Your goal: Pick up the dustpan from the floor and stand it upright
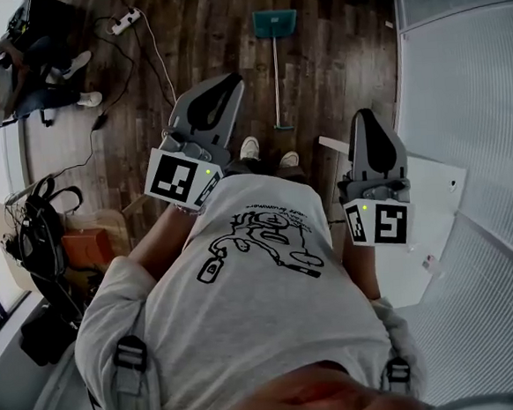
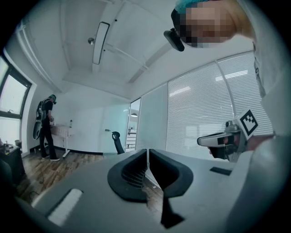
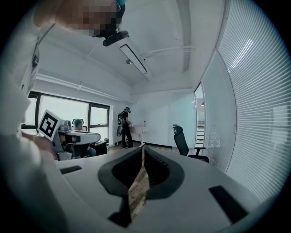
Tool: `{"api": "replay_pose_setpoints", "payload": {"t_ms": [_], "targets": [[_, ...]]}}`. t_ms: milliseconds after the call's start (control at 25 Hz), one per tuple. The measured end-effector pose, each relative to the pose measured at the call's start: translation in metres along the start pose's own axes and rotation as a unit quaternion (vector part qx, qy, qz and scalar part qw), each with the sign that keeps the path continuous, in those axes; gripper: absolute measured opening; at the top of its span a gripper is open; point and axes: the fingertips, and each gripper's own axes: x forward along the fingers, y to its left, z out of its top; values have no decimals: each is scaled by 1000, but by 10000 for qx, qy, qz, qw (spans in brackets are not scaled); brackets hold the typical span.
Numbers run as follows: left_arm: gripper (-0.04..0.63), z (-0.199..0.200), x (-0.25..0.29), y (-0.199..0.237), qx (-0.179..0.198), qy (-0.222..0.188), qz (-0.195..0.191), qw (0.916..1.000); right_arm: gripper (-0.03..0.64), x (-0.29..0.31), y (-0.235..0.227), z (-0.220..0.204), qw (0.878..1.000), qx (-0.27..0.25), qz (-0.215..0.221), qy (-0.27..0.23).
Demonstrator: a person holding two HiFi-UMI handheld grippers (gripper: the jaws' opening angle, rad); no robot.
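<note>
A teal dustpan (image 1: 275,22) with a long thin handle (image 1: 277,83) lies flat on the dark wood floor ahead of my feet, pan end farthest from me. My left gripper (image 1: 227,83) is held level at chest height, shut with nothing between its jaws, well short of the handle's near end and left of it. My right gripper (image 1: 367,118) is also level, shut and empty, to the right of the handle. Neither gripper view shows the dustpan; in both the jaw tips (image 2: 147,151) (image 3: 142,148) meet.
A wall of white blinds (image 1: 476,67) runs along the right, with a white panel (image 1: 432,195) on the floor at its foot. A seated person (image 1: 17,81), a power strip (image 1: 125,22) and trailing cables lie at the left. Bags and a backpack (image 1: 42,234) sit near my left side.
</note>
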Motion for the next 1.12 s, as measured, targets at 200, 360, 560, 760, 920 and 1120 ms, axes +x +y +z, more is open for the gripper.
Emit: {"api": "replay_pose_setpoints", "payload": {"t_ms": [200, 360, 560, 760, 920, 1120], "targets": [[16, -18, 11, -3, -91, 123, 39, 9999, 15, 9, -10, -14, 9999, -37, 102, 119], [17, -44, 22, -2, -193, 273, 142, 9993, 15, 14, -24, -40, 9997, 1, 53, 245], [16, -91, 37, 1, -373, 418, 322, 9979, 15, 23, -43, -92, 9983, 130, -62, 563], [15, -152, 51, 5, -588, 690, 542, 9944, 15, 29, -53, -154, 9959, 196, -70, 877], [15, -207, 57, 5, -664, 973, 603, 9912, 15, 30, -61, -213, 9924, 376, -130, 1168], [14, -290, 72, 4, -486, 1323, 466, 9889, 15, 41, -62, -290, 9876, 512, -130, 1477]]}}
